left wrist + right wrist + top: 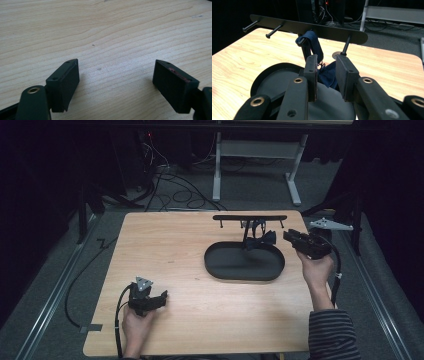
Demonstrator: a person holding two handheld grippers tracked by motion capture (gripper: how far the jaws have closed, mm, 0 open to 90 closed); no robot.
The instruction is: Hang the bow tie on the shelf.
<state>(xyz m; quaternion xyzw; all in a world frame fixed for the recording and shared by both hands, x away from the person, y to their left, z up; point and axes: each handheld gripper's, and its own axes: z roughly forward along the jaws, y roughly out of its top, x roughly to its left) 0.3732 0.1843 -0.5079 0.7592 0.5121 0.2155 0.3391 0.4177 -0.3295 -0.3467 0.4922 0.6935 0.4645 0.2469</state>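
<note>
Standing toward the far right of the wooden table, a black oval tray forms the base of a small rack: a post rises from its far side and carries a flat black bar with pegs sticking out of it. A dark blue cloth item is looped by its strap over one of the middle pegs, and its bunched lower part hangs down over the far rim of the tray; whether it touches the tray floor cannot be told. The rest of the tray's floor is bare. The right gripper, held in the person's right hand at the tray's right end, points toward the hanging cloth. Its jaws stand a modest way apart, with the bunched cloth seen through the gap just beyond the tips; the pads do not press on the cloth and hold nothing. The left gripper sits in the left hand near the table's front left, well apart from the tray. Its jaws are spread wide just over bare wood, with nothing between them.
</note>
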